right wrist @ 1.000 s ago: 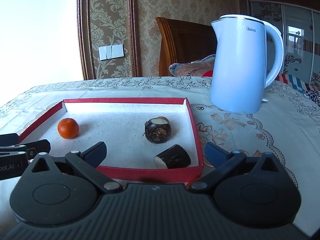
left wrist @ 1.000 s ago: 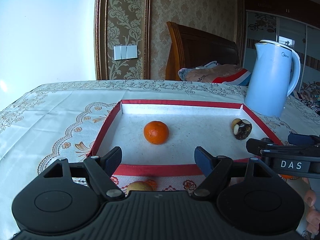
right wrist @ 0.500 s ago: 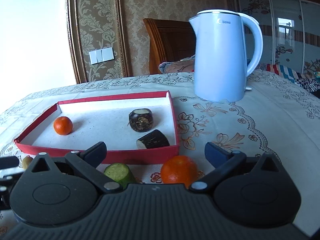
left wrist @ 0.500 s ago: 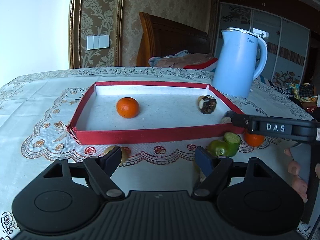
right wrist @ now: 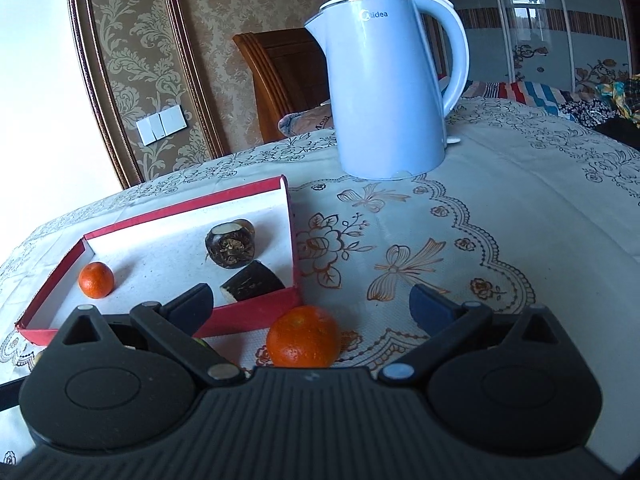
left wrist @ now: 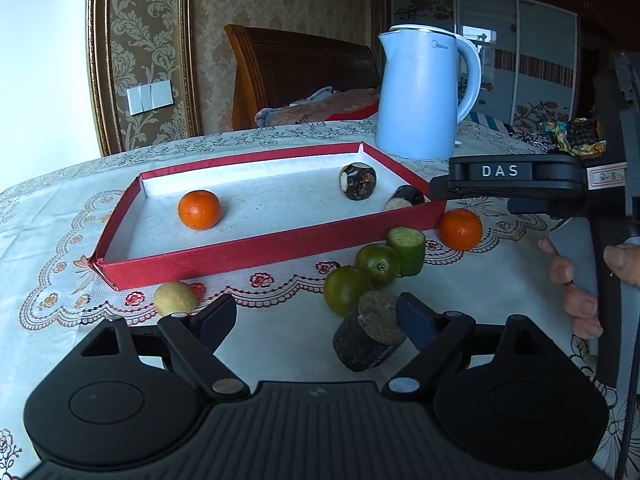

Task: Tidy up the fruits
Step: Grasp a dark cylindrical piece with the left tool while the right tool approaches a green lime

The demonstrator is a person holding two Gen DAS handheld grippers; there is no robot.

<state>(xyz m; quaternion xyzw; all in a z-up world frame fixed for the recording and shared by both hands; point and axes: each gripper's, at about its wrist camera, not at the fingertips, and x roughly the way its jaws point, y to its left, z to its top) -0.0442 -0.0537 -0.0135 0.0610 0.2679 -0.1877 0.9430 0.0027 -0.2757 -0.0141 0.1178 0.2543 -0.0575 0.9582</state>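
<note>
A red tray (left wrist: 276, 244) holds an orange (left wrist: 199, 209) and two dark cut pieces (left wrist: 358, 182). In front of it on the cloth lie a yellow fruit (left wrist: 175, 298), two green fruits (left wrist: 360, 278), a green cut piece (left wrist: 407, 245), a dark stub (left wrist: 370, 334) and a second orange (left wrist: 460, 229). My left gripper (left wrist: 316, 320) is open, its right finger beside the dark stub. My right gripper (right wrist: 310, 304) is open above that second orange (right wrist: 303, 337), which lies between its fingers; the tray (right wrist: 248, 316) is to its left.
A light blue kettle (left wrist: 424, 92) stands behind the tray's right corner, also in the right wrist view (right wrist: 390, 92). A wooden chair (left wrist: 296, 68) with cloth items stands past the table's far edge. The patterned tablecloth (right wrist: 500, 240) spreads to the right.
Both grippers have drawn back from the tray and tilted. The loose fruits in front of the tray have come into view. The right gripper now straddles the loose orange.
</note>
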